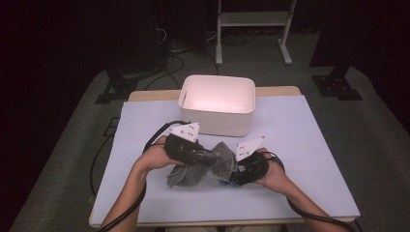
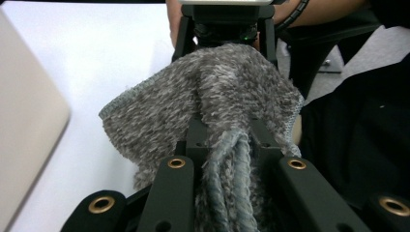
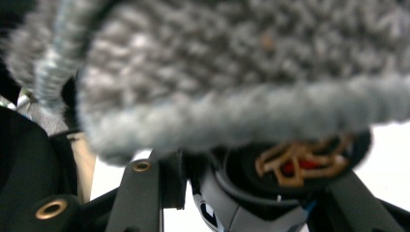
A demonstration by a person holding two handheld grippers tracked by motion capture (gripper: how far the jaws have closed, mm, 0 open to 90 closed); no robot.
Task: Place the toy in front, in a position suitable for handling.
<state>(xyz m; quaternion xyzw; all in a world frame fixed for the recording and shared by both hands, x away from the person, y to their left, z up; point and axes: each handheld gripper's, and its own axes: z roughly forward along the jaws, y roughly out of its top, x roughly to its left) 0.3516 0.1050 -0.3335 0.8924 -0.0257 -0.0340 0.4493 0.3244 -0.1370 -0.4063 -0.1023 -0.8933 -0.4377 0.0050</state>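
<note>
The cloth at the frame centre looked like shaggy grey terry, rough-napped, with a corded hem. Below it the left gripper showed matt black plastic with brass-coloured inserts. The bin above looked smooth matt plastic; the table cover looked matt.

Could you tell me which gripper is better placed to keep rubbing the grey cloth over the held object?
Left. The left gripper is shut on the grey cloth, which drapes across the round object held between the right gripper's jaws.
</note>
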